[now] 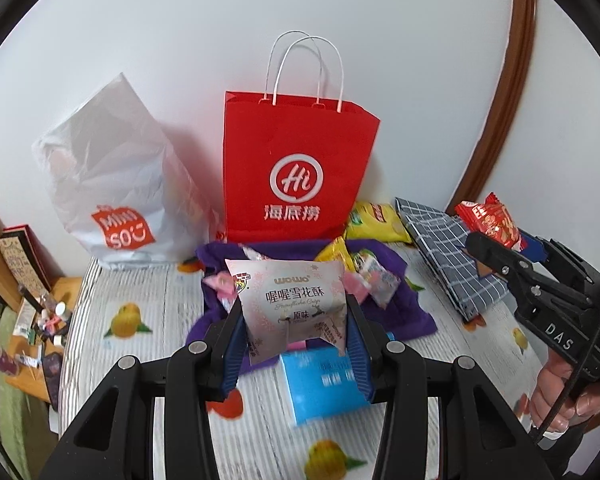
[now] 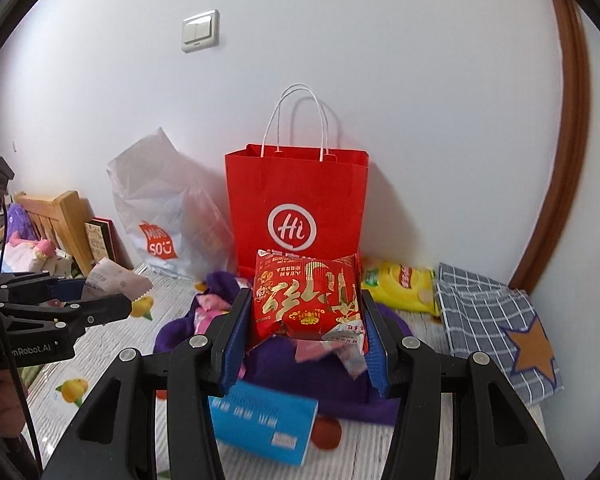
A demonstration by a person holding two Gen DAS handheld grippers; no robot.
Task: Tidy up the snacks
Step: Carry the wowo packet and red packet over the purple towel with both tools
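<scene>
My left gripper is shut on a silver-pink snack packet, held above the table. My right gripper is shut on a red snack packet with gold print, also lifted. Each gripper shows in the other's view, the right gripper at the right edge and the left gripper at the left edge. A red paper bag with white handles stands upright against the wall behind both. Below lies a purple cloth strewn with several small snack packets.
A white plastic bag stands left of the red bag. A yellow chip bag and a checked grey cloth bag lie to the right. A blue box lies on the striped tablecloth. Clutter sits past the table's left edge.
</scene>
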